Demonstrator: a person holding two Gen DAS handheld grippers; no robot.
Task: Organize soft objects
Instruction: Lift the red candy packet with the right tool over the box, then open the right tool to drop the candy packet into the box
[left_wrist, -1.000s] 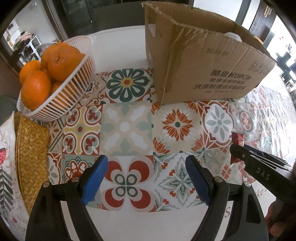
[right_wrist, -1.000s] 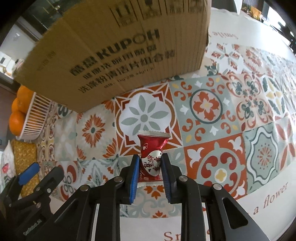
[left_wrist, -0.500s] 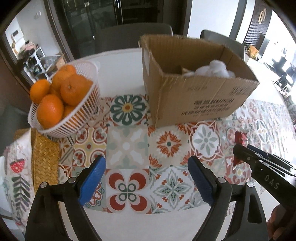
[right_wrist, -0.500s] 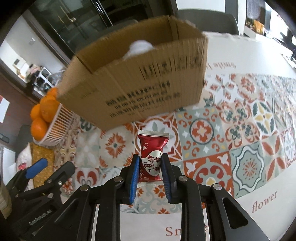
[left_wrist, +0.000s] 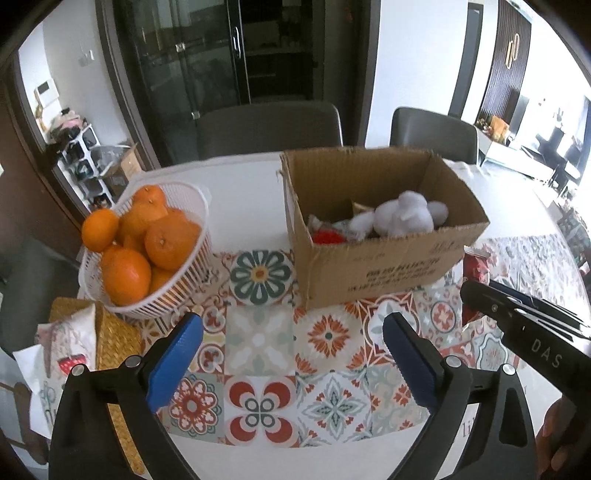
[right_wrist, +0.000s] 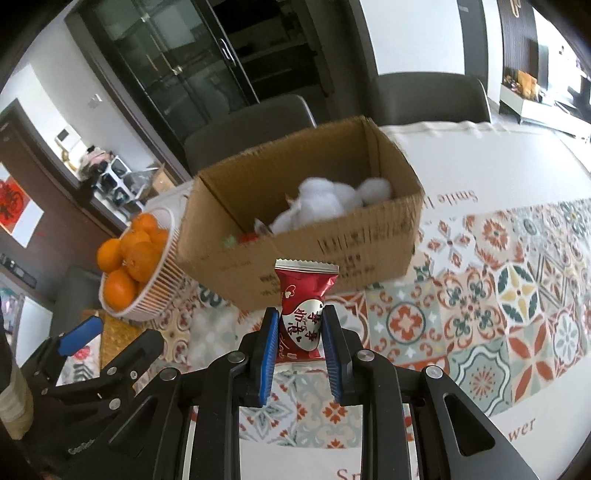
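My right gripper (right_wrist: 300, 332) is shut on a red snack packet (right_wrist: 303, 299), held upright above the tiled cloth in front of the cardboard box (right_wrist: 332, 251). The open box (left_wrist: 388, 273) holds white fluffy soft items (left_wrist: 400, 218) and a red item (left_wrist: 327, 236). My left gripper (left_wrist: 293, 350) hangs above the cloth short of the box, its jaws opening wide with nothing between them. In the left wrist view the right gripper (left_wrist: 480, 295) enters from the right edge with the red packet (left_wrist: 476, 264) showing at its tip.
A white basket of oranges (left_wrist: 147, 251) stands left of the box. A woven mat (left_wrist: 114, 339) and a printed cloth (left_wrist: 55, 354) lie at the near left. Two dark chairs (left_wrist: 269, 129) stand behind the table. The patterned tablecloth (right_wrist: 498, 295) stretches to the right.
Both grippers have risen, so the box's inside now shows from above. The left jaws have spread wider. The right gripper has kept the red packet.
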